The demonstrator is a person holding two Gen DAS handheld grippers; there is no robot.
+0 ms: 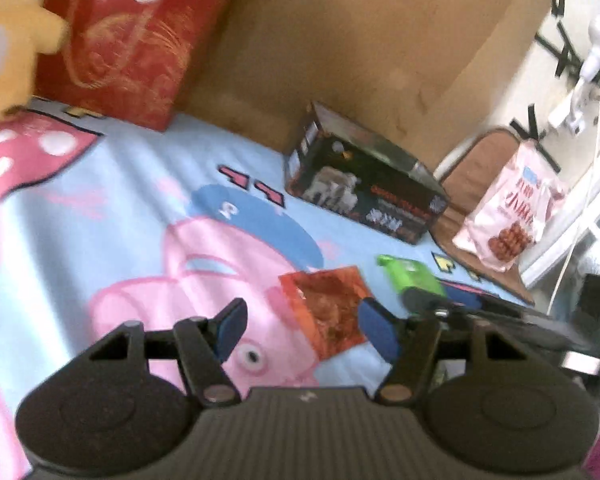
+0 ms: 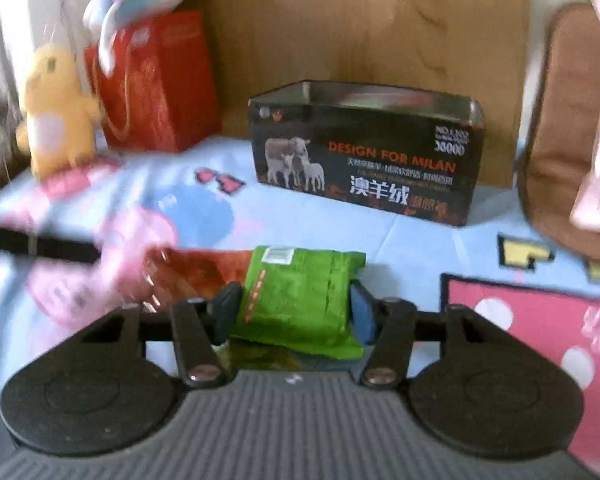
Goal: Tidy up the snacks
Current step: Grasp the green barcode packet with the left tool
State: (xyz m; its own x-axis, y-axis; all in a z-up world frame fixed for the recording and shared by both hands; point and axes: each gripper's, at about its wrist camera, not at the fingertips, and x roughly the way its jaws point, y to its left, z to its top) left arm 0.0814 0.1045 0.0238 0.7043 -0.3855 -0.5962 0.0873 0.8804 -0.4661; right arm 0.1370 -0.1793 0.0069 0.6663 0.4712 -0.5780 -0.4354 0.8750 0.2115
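Here the left tongs (image 1: 300, 326) stand apart over a cartoon-printed blue sheet (image 1: 132, 200), with nothing between their blue pads; the red snack packet (image 1: 328, 312) lies flat on the sheet just beyond them. To its right lies the green snack packet (image 1: 414, 278), and in the right wrist view that green snack packet (image 2: 300, 300) sits between the fingers of the right tongs (image 2: 294, 312), which stand apart on either side of it; whether the pads press on it I cannot tell. Behind both packets an open-topped black box (image 2: 364, 160) printed with sheep stands on the sheet, against a brown board (image 2: 360, 20). A red gift bag (image 2: 156, 80) and a yellow plush toy (image 2: 56, 108) sit at the far left. A pink snack bag (image 1: 512, 212) leans on a brown cushion (image 1: 476, 168) at the right.
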